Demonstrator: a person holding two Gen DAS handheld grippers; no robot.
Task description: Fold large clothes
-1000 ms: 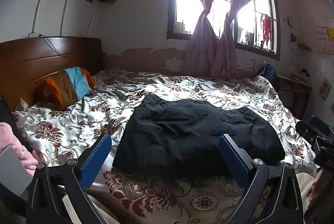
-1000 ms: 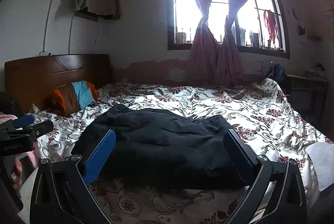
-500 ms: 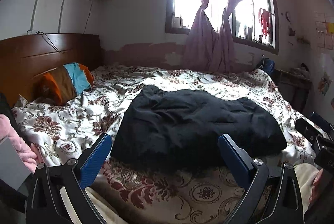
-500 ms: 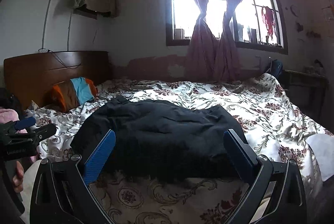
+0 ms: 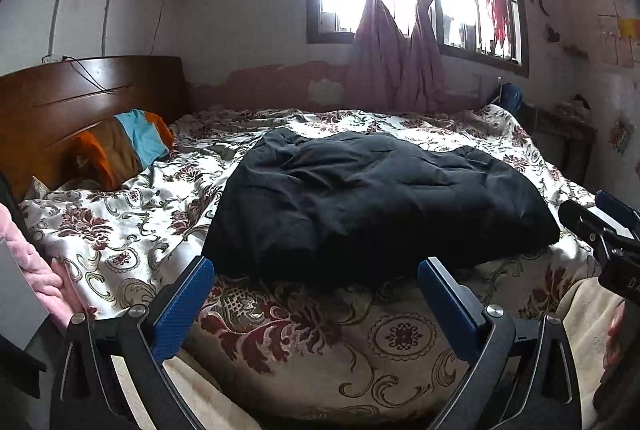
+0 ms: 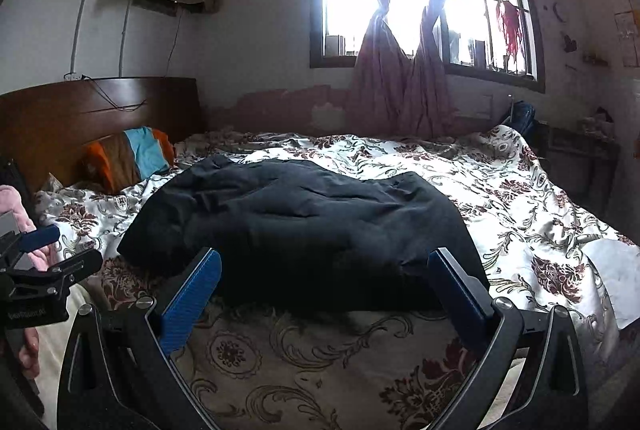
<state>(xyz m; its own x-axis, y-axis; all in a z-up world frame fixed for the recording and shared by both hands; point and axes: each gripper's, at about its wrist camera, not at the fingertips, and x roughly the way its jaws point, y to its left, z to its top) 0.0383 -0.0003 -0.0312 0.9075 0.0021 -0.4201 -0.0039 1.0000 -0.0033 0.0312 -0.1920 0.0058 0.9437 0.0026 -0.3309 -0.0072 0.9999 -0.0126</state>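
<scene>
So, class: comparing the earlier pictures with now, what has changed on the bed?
Both tools, left and right, edged nearer the dark garment, which looms larger. Neither gripped anything; both stayed open. The garment stayed put on the floral bedspread.

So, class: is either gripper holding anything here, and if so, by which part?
Nothing is held. The left gripper and right gripper are both open, short of the dark garment, which lies on the bed untouched.

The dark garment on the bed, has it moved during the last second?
No. The dark garment lies on the same flowers of the floral bedspread, equally far from the striped pillow; only the camera views shifted slightly.
</scene>
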